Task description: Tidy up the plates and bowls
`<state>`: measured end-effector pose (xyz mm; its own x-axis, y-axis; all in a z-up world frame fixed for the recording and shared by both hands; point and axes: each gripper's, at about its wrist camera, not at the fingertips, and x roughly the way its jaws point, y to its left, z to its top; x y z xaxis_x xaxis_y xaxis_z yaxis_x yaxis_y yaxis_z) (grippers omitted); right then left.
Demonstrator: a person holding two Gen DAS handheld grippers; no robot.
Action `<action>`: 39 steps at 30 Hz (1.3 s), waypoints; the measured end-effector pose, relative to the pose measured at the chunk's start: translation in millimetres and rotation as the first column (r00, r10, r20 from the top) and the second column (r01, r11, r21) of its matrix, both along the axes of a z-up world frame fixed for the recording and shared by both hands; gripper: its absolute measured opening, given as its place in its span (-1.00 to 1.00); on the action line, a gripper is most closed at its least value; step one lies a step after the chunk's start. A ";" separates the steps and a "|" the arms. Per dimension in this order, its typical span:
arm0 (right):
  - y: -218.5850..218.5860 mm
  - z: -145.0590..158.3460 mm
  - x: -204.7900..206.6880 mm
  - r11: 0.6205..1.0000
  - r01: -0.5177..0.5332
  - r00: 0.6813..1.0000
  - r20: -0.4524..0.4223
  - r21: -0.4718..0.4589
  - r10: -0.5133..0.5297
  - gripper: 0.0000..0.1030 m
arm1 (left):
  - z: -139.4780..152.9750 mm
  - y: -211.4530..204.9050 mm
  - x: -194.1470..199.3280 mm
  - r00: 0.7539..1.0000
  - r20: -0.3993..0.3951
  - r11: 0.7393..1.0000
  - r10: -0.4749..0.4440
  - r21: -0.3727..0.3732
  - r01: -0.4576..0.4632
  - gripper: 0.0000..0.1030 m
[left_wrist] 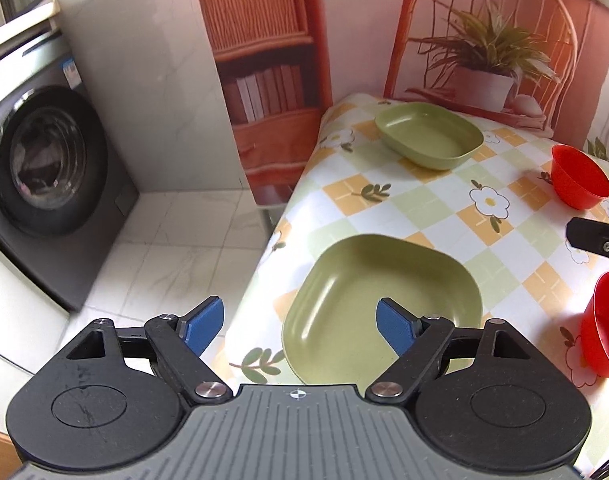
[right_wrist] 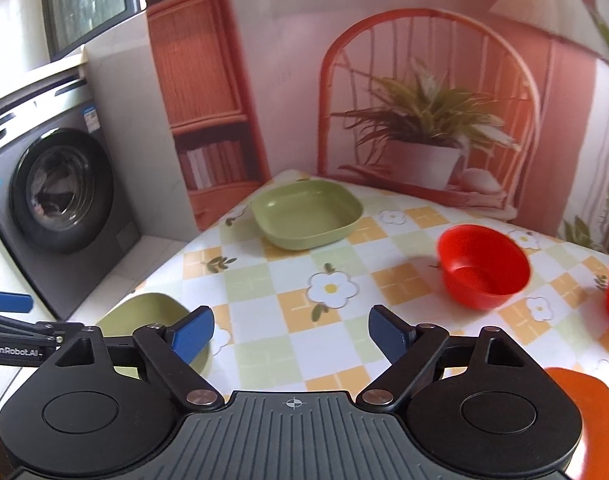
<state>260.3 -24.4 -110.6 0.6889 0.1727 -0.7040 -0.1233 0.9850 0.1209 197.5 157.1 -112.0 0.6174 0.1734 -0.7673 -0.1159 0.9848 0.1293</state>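
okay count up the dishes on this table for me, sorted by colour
Green plates: 2, the near green plate and the far green plate
Red bowls: 2, the far red bowl and the near red bowl
Orange plate: 1, only partly in view
Total: 5

We're looking across a table (right_wrist: 264, 280) under a checked cloth of yellow, green and white squares with daisies. Behind its far edge hangs a printed backdrop (right_wrist: 288, 60): a rattan chair (right_wrist: 428, 32), a potted plant (right_wrist: 424, 128), a bookshelf (right_wrist: 208, 120). Off the left edge we see a dark grey washing machine (left_wrist: 44, 168) with a round door, on pale marble-look floor tiles (left_wrist: 176, 256). A white wall panel (left_wrist: 144, 80) stands behind it, and daylight comes through a window (right_wrist: 88, 0) above.
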 end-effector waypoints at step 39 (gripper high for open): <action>64.4 -77.8 32.1 0.991 -0.121 0.965 -0.227 0.063 0.132 -0.83 | -73.2 23.4 20.7 0.994 -0.105 0.983 0.043 -0.176 -0.061 -0.51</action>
